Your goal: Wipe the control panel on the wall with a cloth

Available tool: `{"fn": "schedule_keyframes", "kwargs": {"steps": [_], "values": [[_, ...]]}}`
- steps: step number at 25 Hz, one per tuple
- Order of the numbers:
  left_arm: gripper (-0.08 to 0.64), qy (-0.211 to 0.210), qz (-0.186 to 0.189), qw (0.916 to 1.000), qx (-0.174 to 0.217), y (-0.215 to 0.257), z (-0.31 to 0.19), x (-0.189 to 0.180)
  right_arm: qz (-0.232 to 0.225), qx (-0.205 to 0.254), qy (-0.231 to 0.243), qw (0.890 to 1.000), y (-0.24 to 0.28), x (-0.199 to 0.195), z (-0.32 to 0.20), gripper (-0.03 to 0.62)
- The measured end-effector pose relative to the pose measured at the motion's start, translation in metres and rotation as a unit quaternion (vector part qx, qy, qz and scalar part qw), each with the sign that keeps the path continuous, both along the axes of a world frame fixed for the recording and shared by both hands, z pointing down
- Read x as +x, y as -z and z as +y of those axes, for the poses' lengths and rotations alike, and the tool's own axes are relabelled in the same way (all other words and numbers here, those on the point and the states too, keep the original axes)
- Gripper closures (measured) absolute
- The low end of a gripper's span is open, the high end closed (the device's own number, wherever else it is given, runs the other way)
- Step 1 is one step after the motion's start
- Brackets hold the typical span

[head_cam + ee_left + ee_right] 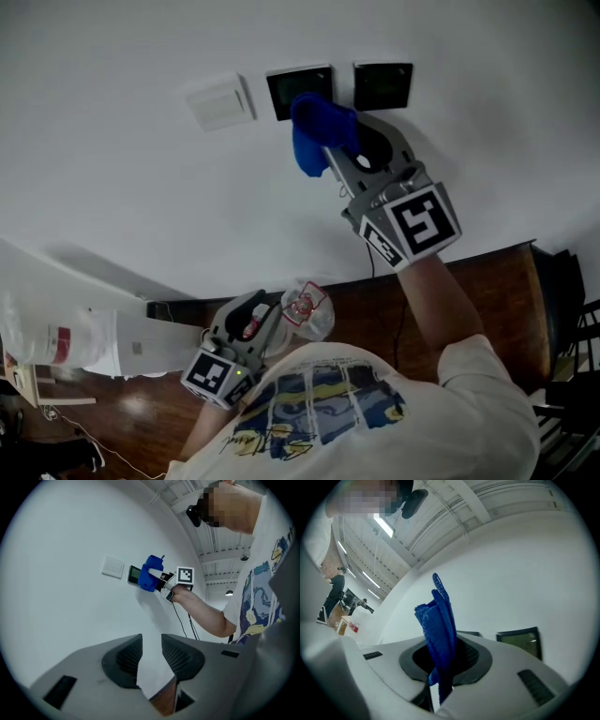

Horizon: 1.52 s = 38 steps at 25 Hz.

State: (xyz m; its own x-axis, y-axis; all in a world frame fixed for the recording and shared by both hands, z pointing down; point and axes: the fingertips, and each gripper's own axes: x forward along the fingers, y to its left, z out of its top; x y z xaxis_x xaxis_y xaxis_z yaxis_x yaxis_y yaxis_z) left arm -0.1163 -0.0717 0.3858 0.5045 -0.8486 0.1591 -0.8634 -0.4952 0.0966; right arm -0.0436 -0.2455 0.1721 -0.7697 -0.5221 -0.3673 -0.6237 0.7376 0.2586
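Two dark control panels sit side by side on the white wall, the left panel (292, 84) and the right panel (382, 84). A bunched blue cloth (317, 131) covers the left panel's lower right part, and my right gripper (345, 142) is shut on it. In the right gripper view the cloth (439, 616) sticks up from between the jaws of the right gripper (443, 665), with a panel (520, 641) to its right. My left gripper (255, 317) hangs low, away from the wall. In its own view the left gripper (151, 654) has its jaws slightly apart, with nothing between them.
A white switch plate (221, 101) is on the wall left of the panels. Below, a brown wooden surface (487, 291) runs along the wall with a thin cable (403, 323) over it. A white jug (66, 342) and a clear plastic bag (307, 309) lie near the left gripper.
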Motion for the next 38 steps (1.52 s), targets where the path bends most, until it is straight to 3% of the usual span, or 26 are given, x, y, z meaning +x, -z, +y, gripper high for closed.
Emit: {"fn": "schedule_keyframes", "kwargs": {"steps": [5,9,15,22,30,38], "values": [[0.448,0.018,-0.002,0.9998,-0.001,-0.008,0.02,-0.04,0.017,0.01,0.008,1.0,0.002,-0.072,-0.01,0.508],[0.448,0.03,0.0,0.9996,0.002,-0.006,0.025,-0.053,0.023,0.009,-0.013,1.0,0.003,-0.079,-0.026,0.508],[0.448,0.016,-0.01,0.9998,-0.005,-0.015,0.021,-0.053,0.015,0.002,-0.058,0.998,0.006,-0.035,-0.043,0.508],[0.448,-0.016,0.009,0.9998,-0.004,-0.011,0.003,-0.007,0.001,0.001,-0.126,0.992,0.01,0.056,-0.062,0.508],[0.448,-0.044,0.0,0.999,-0.01,-0.016,-0.016,0.037,-0.009,-0.011,-0.196,0.981,0.007,0.158,-0.089,0.508],[0.448,-0.046,0.006,0.9989,-0.009,-0.015,-0.018,0.051,-0.004,-0.025,-0.207,0.978,-0.005,0.177,-0.099,0.508]]}}
